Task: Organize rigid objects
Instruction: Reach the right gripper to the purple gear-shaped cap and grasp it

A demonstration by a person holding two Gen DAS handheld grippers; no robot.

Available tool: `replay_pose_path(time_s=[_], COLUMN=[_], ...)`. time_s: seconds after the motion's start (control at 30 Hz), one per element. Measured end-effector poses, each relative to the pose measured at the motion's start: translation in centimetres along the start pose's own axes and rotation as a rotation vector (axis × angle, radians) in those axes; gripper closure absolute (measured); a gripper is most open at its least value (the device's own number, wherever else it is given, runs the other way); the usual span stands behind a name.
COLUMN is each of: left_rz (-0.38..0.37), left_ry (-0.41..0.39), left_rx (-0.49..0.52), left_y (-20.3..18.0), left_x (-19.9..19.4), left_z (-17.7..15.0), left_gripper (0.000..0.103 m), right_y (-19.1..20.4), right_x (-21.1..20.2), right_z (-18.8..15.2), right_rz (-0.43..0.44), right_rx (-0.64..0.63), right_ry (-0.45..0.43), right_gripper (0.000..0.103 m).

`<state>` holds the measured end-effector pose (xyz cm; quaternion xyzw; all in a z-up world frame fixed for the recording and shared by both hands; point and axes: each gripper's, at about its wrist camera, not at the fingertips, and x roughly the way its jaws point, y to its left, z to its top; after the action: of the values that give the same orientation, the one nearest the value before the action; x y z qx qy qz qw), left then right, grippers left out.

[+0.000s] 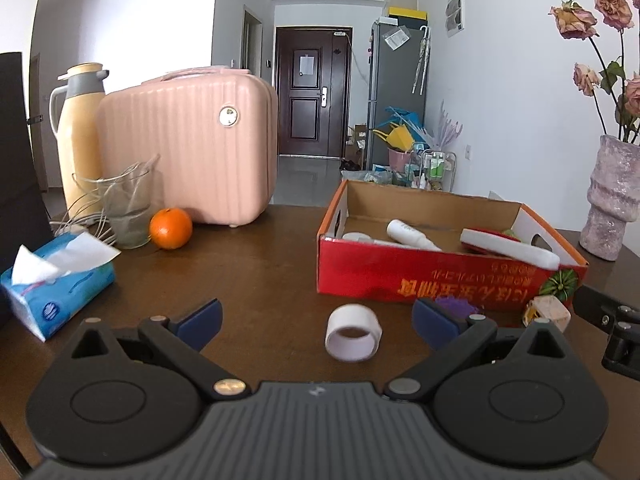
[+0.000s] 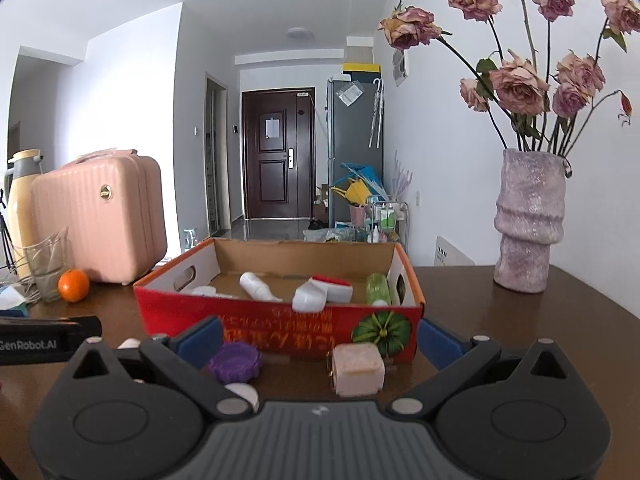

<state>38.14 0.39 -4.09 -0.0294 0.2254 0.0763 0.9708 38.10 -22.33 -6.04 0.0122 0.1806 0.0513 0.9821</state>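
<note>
A red cardboard box [image 1: 432,276] [image 2: 280,324] stands open on the brown table and holds white bottles [image 1: 412,236], a red-and-white item [image 1: 508,246] and a green bottle [image 2: 378,288]. In front of it lie a white tape roll [image 1: 353,332], a purple ridged lid [image 2: 235,362] [image 1: 456,305] and a pink cube [image 2: 358,368] [image 1: 548,312]. My left gripper [image 1: 316,322] is open, with the tape roll between its fingers, untouched. My right gripper [image 2: 320,340] is open around the lid and the cube without touching either.
A pink case [image 1: 192,148], a yellow thermos [image 1: 78,136], a glass [image 1: 128,212], an orange [image 1: 171,228] and a tissue pack [image 1: 56,284] fill the table's left. A vase of dried roses [image 2: 528,224] stands at the right. The other gripper's body [image 2: 48,342] shows at the left.
</note>
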Motion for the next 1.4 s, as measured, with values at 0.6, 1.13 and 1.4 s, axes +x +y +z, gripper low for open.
replay_pose_path(time_s=[0.6, 1.13, 1.4], left_rz=[-0.030, -0.027, 0.004], left_ry=[0.026, 0.051, 0.081], left_rx=[0.002, -0.020, -0.048], left_y=[3.0, 5.0, 6.4], left_x=[-3.9, -2.9, -1.3], left_z=[-2.0, -1.7, -1.2], left_gripper=[0.000, 0.000, 0.000], right_y=[0.8, 3.7, 5.7], right_x=[-3.9, -1.8, 3.9], right_z=[-2.9, -1.8, -0.8], right_rz=[-0.005, 0.033, 0.037], right_rx=[0.008, -0.049, -0.128], right_ry=[0.069, 0.086, 0.154], right_gripper=[0.000, 0.000, 0.005])
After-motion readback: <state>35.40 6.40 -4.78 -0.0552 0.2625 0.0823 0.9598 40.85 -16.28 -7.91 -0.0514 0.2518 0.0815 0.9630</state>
